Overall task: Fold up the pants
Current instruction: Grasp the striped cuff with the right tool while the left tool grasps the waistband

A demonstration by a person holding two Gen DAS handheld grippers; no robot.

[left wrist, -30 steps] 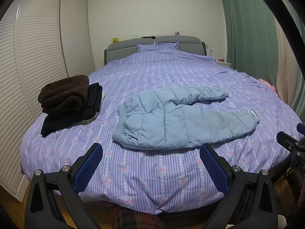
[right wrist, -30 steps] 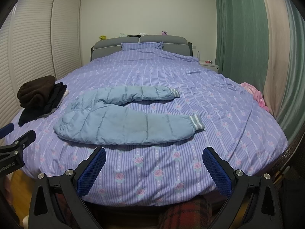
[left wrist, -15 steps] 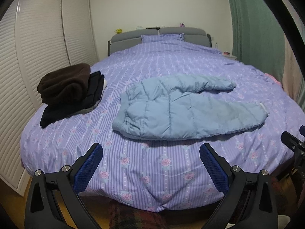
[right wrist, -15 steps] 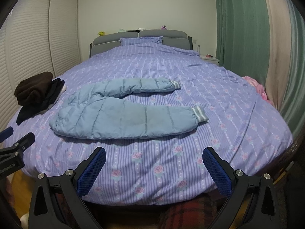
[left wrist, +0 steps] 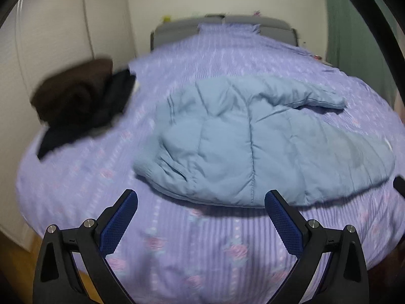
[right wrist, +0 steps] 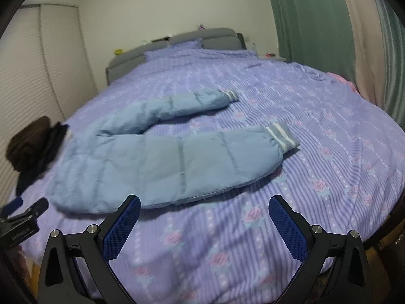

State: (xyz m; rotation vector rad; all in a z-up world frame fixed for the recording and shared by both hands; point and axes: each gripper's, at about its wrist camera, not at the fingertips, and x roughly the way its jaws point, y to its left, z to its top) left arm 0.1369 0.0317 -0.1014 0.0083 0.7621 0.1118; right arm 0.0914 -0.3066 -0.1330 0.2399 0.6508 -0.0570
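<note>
Two sets of tongs, both spread wide, nothing between the blue pads. Left tongs [left wrist: 201, 209] hover over the near edge of the bed [left wrist: 202, 248], just short of the waist end of the pants [left wrist: 253, 141]. Right tongs [right wrist: 205, 214] hover over the bedspread [right wrist: 329, 116] too, w/ the left pad [right wrist: 122, 224] close to the lower edge of the pants [right wrist: 177, 162]; can't tell if it touches, looks apart.

Pants: light blue, quilted, puffy, lying flat on the purple striped rose-print bedspread, unfolded. Waist end to the left, legs running right. Legs split in a V: near leg [right wrist: 227, 152] lies closer to the foot of the bed, far leg [right wrist: 177, 106] angles off toward the headboard. Each leg ends in a ribbed cuff w/ white stripes; near cuff [right wrist: 282, 136] and far cuff [right wrist: 230, 95] sit well apart.

Left of the pants, near the bed's left edge: stack of folded dark clothes [left wrist: 76, 106], brown piece on top, black below. Apart from the pants in left wrist view; in right wrist view the gap isn't clear.

Grey headboard [right wrist: 202, 38] at far end, green curtain [right wrist: 308, 17] on the right, white louvred wardrobe doors [right wrist: 33, 76] on the left. Left wrist view is motion-blurred, esp. at the edges.
</note>
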